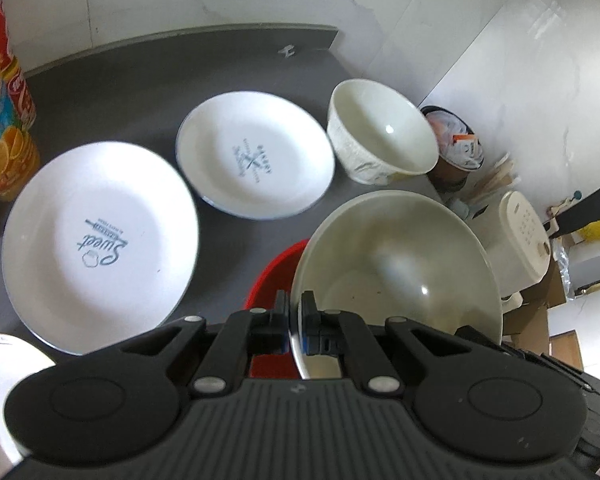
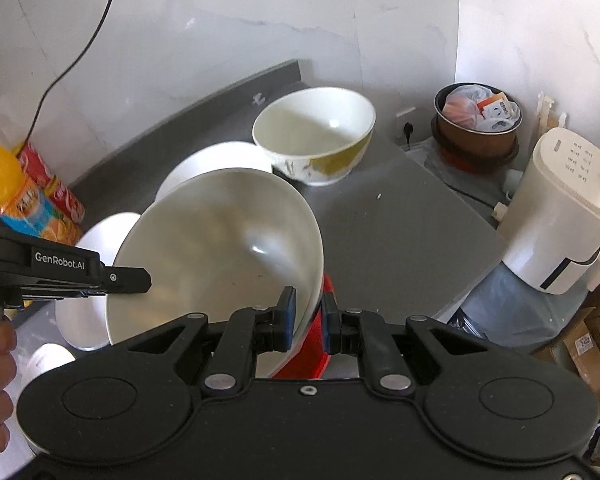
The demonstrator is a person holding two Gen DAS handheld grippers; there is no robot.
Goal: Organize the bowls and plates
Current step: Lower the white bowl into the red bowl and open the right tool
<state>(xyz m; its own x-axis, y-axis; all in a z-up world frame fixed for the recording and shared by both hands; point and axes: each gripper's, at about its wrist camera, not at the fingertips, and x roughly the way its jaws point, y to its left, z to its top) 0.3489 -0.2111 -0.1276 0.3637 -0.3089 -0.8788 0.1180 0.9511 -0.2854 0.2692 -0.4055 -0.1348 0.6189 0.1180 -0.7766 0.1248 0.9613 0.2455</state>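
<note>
The left gripper (image 1: 296, 306) is clamped on the rim of a large cream bowl (image 1: 396, 264), tilted above a red basin (image 1: 272, 276). The right gripper (image 2: 309, 304) straddles the opposite rim, its fingers slightly apart. The left tool reads "GenRobot.AI". Nearby plates read "Sweet" (image 1: 100, 240) and "Bakery" (image 1: 256, 160).

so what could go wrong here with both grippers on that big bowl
1. The big bowl is tilted and pinched only at its thin rim by the left gripper; it could slip or twist.
2. The right gripper straddles the rim with a gap showing, so it may give little support.
3. If lowered carelessly, the bowl could strike the red basin.
</note>
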